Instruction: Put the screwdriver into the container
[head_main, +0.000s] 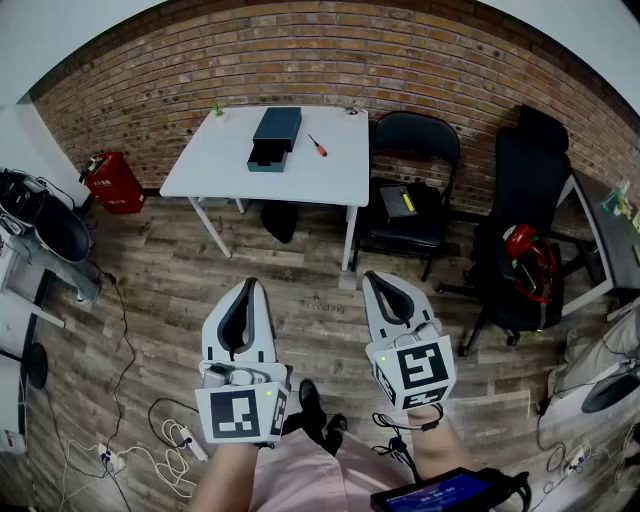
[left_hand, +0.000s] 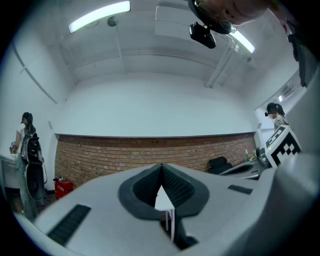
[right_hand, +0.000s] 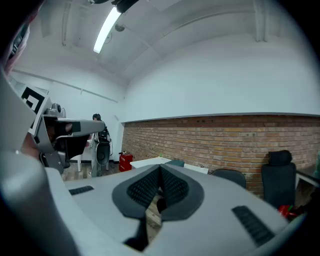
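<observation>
- Red object: stood on the wooden floor at far left, by the brick wall.
- White bench: set against the brick wall, well ahead of both claws.
- Left claw: held over the floor, well short of the bench. Its jaws are pressed together, with nothing gripped.
- Container: a dark teal box placed near the middle of the bench.
- Screwdriver: red-handled, laid flat on the bench just right of the container and apart from it. It is well apart from both claws, ahead of the gap between them.
- Right claw: held beside the left claw. Its jaws are fully closed and nothing is held.
- Black folding chair: stood right of the bench.
- Black office chair: placed further right.
</observation>
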